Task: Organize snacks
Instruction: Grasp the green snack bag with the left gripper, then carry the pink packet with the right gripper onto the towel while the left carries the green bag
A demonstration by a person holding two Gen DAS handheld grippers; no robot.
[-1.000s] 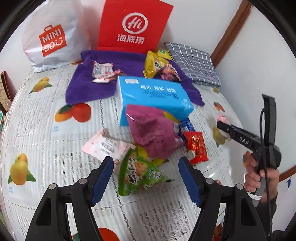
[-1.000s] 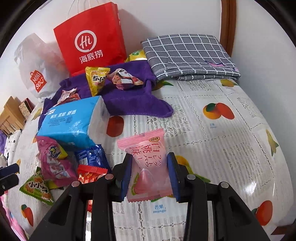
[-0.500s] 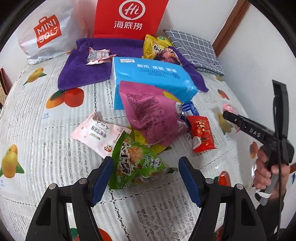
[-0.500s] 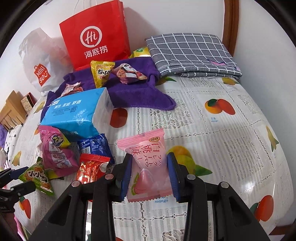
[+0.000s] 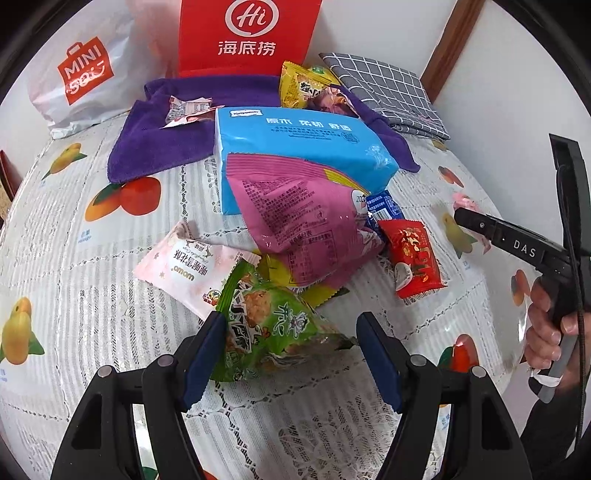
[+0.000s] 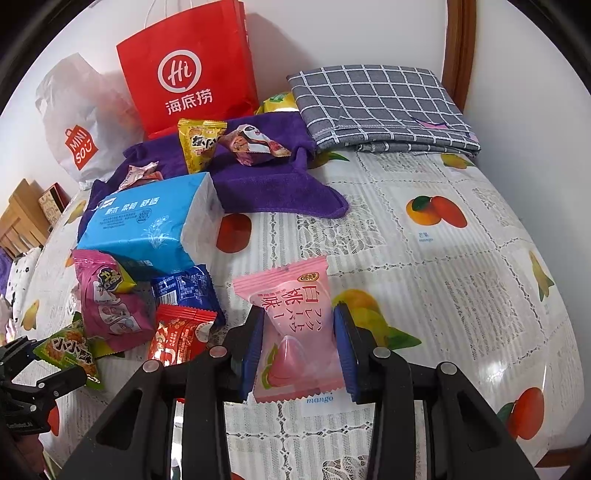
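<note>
Right wrist: fruit-print tablecloth [image 6: 461, 266], white wall [image 6: 351, 29].

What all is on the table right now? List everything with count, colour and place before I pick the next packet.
Peach snack packet: 1, pink, clamped in the right gripper.
Green snack packet: 1, green, between the open left fingers.
Magenta snack bag: 1, leaning on the tissue pack.
Tissue pack: 1, blue, table centre.
Red snack packet: 1, right of the magenta bag.
Blue snack packet: 1, beside the red one.
Pale pink packet: 1, left of the green one.
Purple towel: 1, rear, carrying several small packets.
Checked cloth: 1, grey, rear right.
Red paper bag: 1, at the wall.
White Miniso bag: 1, rear left.
Left gripper: open.
Right gripper: shut.
</note>
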